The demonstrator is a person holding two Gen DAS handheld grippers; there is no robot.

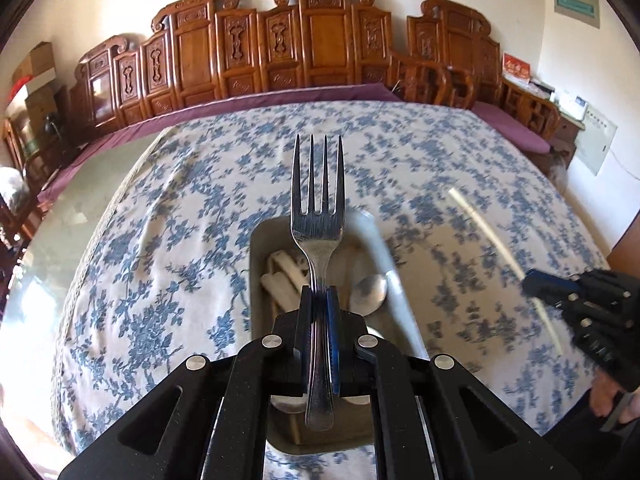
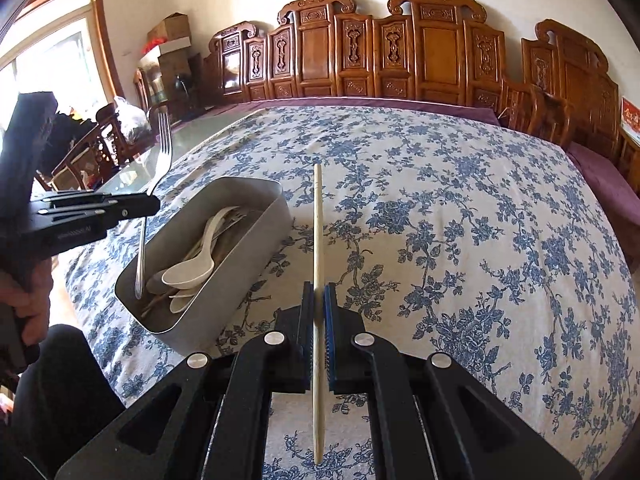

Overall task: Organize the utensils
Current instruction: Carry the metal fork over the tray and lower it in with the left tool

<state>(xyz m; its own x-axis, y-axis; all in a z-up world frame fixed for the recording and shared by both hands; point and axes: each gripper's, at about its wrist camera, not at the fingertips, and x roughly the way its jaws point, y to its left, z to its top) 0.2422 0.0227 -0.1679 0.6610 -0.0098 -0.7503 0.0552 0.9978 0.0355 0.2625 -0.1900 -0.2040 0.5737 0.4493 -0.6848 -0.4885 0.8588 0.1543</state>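
Left to right: the left tool (image 1: 319,300) was pinched on the neck of a metal fork (image 1: 319,216), tines pointing up and away, handle running back between the jaws. In the right-wrist view the same fork hung with its handle tip dipping inside the near end of the grey metal bin (image 2: 240,264); whether it touched the bin's floor could not be told. The bin stood on the flowered tabletop (image 2: 460,208) and already held a white spoon (image 2: 188,270), a metal spoon and other pale utensils lying lengthwise. To its right, the right tool (image 2: 318,300) was pressed together on a single wooden chopstick (image 2: 317,240), gripped near its middle and held clear of the cloth, just beside the bin's right wall. A carved wooden bench (image 2: 400,52) lined the far wall.

Step in hand, as judged: the deposit stage of sorting, with the fork poised over the bin and the chopstick waiting its turn. The tabletop in view showed no loose utensils, which suggested the task was well advanced.

Next move, as judged: the left tool would need to lower and tilt the fork until it lay along the bin's length, then spread its jaws; released upright, the fork could tip against the wall or fall out over the rim. The chopstick then needed carrying leftward over the rim, aligned with the bin's long axis
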